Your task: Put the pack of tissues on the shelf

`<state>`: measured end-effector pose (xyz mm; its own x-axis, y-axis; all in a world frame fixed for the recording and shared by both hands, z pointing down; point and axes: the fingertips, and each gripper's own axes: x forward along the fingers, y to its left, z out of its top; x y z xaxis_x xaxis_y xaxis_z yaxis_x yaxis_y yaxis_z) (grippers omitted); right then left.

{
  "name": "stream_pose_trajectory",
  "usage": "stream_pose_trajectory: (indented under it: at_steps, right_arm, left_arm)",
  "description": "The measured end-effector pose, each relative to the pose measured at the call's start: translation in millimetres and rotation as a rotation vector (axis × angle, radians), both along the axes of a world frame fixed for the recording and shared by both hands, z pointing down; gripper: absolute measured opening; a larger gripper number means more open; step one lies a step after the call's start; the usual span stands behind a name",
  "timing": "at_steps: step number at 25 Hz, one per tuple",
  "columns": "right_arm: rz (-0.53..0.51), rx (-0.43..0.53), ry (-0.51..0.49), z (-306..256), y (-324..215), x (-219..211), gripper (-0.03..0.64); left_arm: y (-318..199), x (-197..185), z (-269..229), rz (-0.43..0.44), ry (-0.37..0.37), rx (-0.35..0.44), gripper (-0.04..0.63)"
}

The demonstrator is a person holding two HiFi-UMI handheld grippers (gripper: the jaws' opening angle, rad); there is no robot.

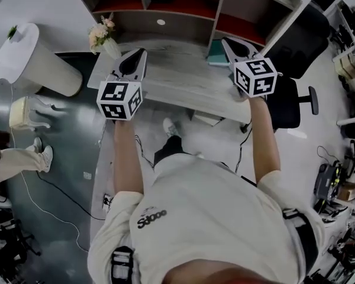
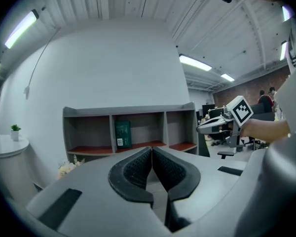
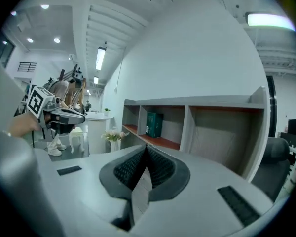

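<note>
A teal flat pack [image 1: 215, 54], perhaps the tissues, lies on the grey desk [image 1: 183, 84] beside my right gripper and is partly hidden by it. The shelf [image 1: 186, 7] with red boards stands at the desk's far edge, also in the left gripper view [image 2: 138, 146] and the right gripper view [image 3: 217, 103]. My left gripper [image 1: 143, 51] hovers over the desk's left part, jaws shut and empty [image 2: 151, 149]. My right gripper [image 1: 225, 40] is held level with it on the right, also shut with nothing between the pads [image 3: 147, 147].
A dark green box [image 2: 122, 134] stands in the shelf's middle compartment. A vase of flowers [image 1: 103, 35] sits at the desk's left corner. A white round stand [image 1: 29, 58] is at left, a black office chair [image 1: 290, 99] at right, a person's legs [image 1: 18, 158] at far left.
</note>
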<state>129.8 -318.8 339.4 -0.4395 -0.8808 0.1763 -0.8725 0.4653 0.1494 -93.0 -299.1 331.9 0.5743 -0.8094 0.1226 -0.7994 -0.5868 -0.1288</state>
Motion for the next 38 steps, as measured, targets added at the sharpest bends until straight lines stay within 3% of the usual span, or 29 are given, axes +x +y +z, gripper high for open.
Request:
stream_pose_trajectory:
  at_steps: [8, 17, 25, 38]
  right_arm:
    - [-0.035, 0.08, 0.009, -30, 101, 9, 0.006]
    - [-0.069, 0.173, 0.054, -63, 167, 3, 0.006]
    - [-0.103, 0.215, 0.062, -76, 195, -6, 0.006]
    - [-0.117, 0.237, 0.071, -80, 210, -4, 0.006]
  left_arm:
    - [85, 20, -12, 0.013, 0.012, 0.04, 0.02]
    - [141, 25, -39, 0.014, -0.002, 0.111, 0.02]
    - [172, 44, -61, 0.058, -0.018, 0.177, 0.02]
    - [189, 62, -67, 0.104, -0.016, 0.193, 0.02]
